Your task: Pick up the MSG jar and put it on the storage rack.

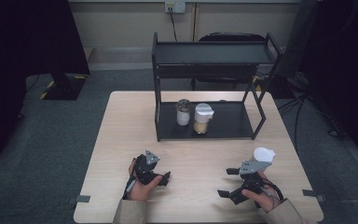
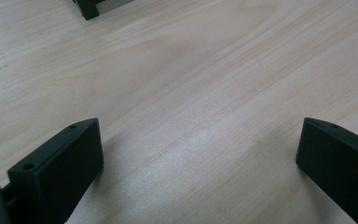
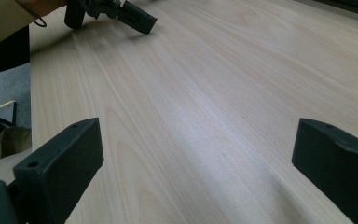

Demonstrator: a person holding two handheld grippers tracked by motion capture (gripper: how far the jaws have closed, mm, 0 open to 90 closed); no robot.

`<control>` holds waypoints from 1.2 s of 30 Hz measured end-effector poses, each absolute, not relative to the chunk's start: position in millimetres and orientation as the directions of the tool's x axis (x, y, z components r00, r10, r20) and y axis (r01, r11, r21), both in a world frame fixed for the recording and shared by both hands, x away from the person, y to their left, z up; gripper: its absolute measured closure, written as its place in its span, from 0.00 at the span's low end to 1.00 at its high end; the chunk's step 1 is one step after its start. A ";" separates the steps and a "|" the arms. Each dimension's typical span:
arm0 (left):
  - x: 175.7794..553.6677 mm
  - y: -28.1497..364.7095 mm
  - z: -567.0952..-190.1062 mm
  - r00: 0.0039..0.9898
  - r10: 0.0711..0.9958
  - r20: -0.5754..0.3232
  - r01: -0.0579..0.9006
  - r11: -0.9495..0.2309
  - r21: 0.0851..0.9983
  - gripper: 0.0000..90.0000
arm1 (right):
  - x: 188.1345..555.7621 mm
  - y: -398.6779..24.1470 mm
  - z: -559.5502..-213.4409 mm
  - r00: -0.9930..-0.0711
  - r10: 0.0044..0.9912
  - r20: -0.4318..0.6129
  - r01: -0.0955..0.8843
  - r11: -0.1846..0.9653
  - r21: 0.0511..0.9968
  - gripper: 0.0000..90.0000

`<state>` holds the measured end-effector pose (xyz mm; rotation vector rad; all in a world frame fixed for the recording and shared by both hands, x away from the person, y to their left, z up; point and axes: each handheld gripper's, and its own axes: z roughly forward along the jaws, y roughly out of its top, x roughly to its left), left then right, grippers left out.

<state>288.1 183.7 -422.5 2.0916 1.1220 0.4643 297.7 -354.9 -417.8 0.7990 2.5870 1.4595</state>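
A pale wooden table (image 1: 121, 140) is set up with a black rack (image 1: 209, 51); two jars sit on its lower shelf. Both the left gripper (image 1: 164, 178) and right gripper (image 1: 227, 183) are held wide open, nothing gripped. The white-lidded jar (image 1: 263, 155) stands just beyond the right gripper, so it's probably best approached level, jaws squared around the body, not the lid.

lab | wooden table (image 1: 121, 154) | carpet floor (image 1: 42, 140) | wall socket (image 1: 175, 6)

A white-lidded jar (image 1: 263, 156) stands upright on the table (image 1: 121, 140) just beyond the right hand-held gripper (image 1: 228, 182).
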 end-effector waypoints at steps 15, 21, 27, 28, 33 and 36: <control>288.0 183.6 -422.7 0.558 0.830 -0.018 0.575 -0.371 0.729 0.00 | 298.8 -365.8 -418.0 -0.881 0.432 0.194 0.393 0.437 0.809 0.02; 288.1 183.7 -422.5 0.559 0.829 -0.016 0.575 -0.373 0.728 0.00 | 298.2 -368.8 -418.6 -0.882 0.429 0.196 0.392 0.436 0.810 0.03; 288.1 183.7 -422.5 0.559 0.829 -0.017 0.575 -0.373 0.728 0.00 | 297.9 -371.1 -419.2 -0.886 0.415 0.207 0.394 0.438 0.808 0.02; 288.0 183.6 -422.7 0.558 0.830 -0.018 0.575 -0.371 0.729 0.00 | 297.7 -371.2 -419.3 -0.887 0.413 0.208 0.394 0.439 0.807 0.02; 288.1 183.7 -422.5 0.559 0.829 -0.016 0.575 -0.373 0.728 0.00 | 296.9 -372.8 -420.3 -0.889 0.405 0.213 0.394 0.441 0.806 0.02; 287.9 183.6 -422.8 0.558 0.830 -0.018 0.575 -0.371 0.729 0.00 | 297.1 -373.9 -420.2 -0.893 0.396 0.213 0.390 0.448 0.804 0.02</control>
